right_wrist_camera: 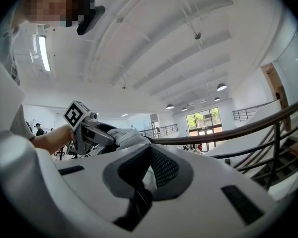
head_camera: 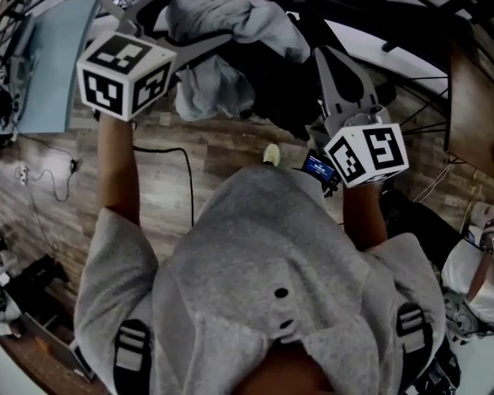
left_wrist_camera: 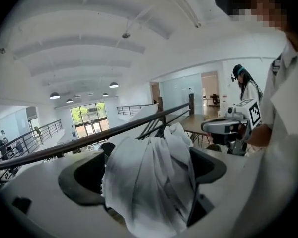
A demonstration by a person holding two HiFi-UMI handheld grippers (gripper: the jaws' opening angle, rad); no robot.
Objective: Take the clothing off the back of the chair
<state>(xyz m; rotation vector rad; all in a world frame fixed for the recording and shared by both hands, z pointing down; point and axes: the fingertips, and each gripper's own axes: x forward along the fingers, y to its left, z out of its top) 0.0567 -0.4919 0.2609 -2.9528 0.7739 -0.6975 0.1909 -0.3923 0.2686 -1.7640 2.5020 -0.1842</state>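
Grey clothing (head_camera: 222,23), head view: bunched on top of the dark chair back (head_camera: 288,97) at the upper edge, above a wood-plank floor (head_camera: 206,155). The left hand-held gripper (head_camera: 160,23) reaches up to it with a jaw on either side of the bundle. The right hand-held gripper (head_camera: 343,72) lies just right of the clothing, in front of the chair back and apart from the fabric. Left gripper view: jaws spread wide, clothing (left_wrist_camera: 149,182) heaped between them and filling the middle of the gap, with a dark railing (left_wrist_camera: 114,133) behind. Right gripper view: jaws drawn close together, nothing identifiable between them. The clothing (right_wrist_camera: 129,135) lies ahead to the left, at the left hand-held gripper's tip.
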